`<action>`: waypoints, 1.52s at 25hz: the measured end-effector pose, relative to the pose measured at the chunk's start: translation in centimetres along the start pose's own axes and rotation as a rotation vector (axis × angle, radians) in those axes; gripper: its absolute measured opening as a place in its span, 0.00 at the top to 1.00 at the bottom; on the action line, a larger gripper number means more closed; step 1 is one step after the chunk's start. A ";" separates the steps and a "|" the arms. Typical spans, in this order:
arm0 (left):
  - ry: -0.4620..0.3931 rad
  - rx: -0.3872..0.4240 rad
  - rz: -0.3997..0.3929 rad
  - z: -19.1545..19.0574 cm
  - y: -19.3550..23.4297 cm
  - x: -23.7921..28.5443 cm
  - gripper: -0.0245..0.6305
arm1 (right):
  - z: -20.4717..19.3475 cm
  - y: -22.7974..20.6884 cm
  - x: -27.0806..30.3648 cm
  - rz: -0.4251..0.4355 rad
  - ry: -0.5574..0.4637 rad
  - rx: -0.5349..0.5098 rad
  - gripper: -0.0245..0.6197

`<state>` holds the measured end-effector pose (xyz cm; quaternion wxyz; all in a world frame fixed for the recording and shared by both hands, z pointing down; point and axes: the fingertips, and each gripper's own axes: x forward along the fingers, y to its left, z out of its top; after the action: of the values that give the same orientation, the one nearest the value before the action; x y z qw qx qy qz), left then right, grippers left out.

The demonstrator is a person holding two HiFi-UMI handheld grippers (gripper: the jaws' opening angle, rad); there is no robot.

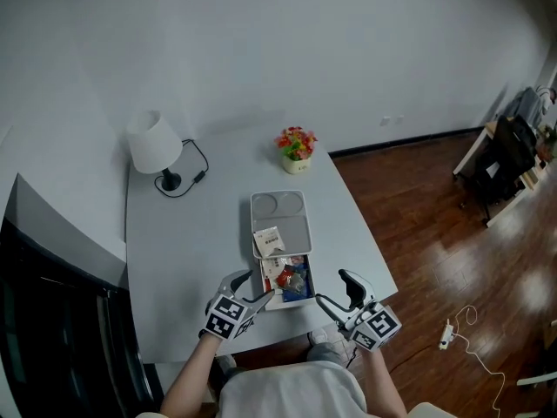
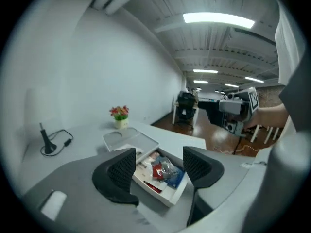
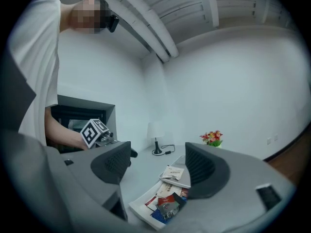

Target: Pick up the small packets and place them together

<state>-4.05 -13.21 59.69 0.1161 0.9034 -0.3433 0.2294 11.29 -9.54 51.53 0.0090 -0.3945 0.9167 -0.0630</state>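
Small packets (image 1: 289, 279) lie heaped in the white box (image 1: 296, 304). One more packet (image 1: 269, 239) lies on the grey tray (image 1: 280, 207) at the box's far end. Left gripper (image 1: 251, 289) is just beside the box's left side, jaws apart, nothing between the pads. Right gripper (image 1: 338, 295) is near the box's right side, jaws apart and empty. Lamp (image 1: 155, 143) and flower pot (image 1: 296, 151) stand well beyond the box.
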 end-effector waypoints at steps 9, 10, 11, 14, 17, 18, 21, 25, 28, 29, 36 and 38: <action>0.407 0.090 -0.123 -6.6 -1.8 11.3 0.50 | -1.9 -1.1 -2.3 -0.040 0.033 0.030 0.43; 0.445 0.101 -0.122 -7.1 -1.9 12.0 0.50 | -1.9 -1.4 -2.6 -0.057 0.025 0.040 0.43; 0.482 0.107 -0.122 -7.6 -2.0 12.7 0.50 | -2.0 -1.8 -2.9 -0.072 0.019 0.051 0.43; 0.591 0.089 -0.100 -9.2 -2.2 14.4 0.54 | -2.3 -2.5 -3.6 -0.096 0.023 0.058 0.43; 0.655 0.039 -0.045 -10.6 -1.5 15.7 0.54 | -2.8 -2.9 -3.9 -0.101 0.039 0.056 0.43; 0.671 0.016 -0.028 -11.0 -1.3 16.0 0.55 | -2.9 -3.0 -4.0 -0.102 0.042 0.058 0.43; 0.713 -0.035 -0.006 -12.0 -1.0 16.5 0.62 | -3.2 -3.2 -4.1 -0.103 0.050 0.059 0.43; 0.710 -0.031 -0.020 -12.1 -1.1 16.7 0.62 | -3.2 -3.6 -4.3 -0.110 0.052 0.060 0.43; 0.698 -0.005 -0.034 -11.8 -1.1 16.5 0.65 | -3.1 -4.0 -4.3 -0.116 0.041 0.068 0.43; 0.689 0.006 -0.036 -11.6 -1.1 16.3 0.66 | -3.0 -4.0 -4.3 -0.118 0.037 0.070 0.43; 0.503 0.010 -0.046 -8.5 -1.4 12.1 0.80 | -2.7 -3.7 -3.7 -0.104 0.022 0.075 0.43; 0.459 0.010 -0.044 -7.8 -1.5 10.5 0.81 | -2.7 -3.6 -3.4 -0.097 0.018 0.077 0.43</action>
<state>1.30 -15.21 71.61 0.1919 0.8354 -0.2869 0.4278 16.01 -9.22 54.51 0.0129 -0.4372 0.8935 -0.1022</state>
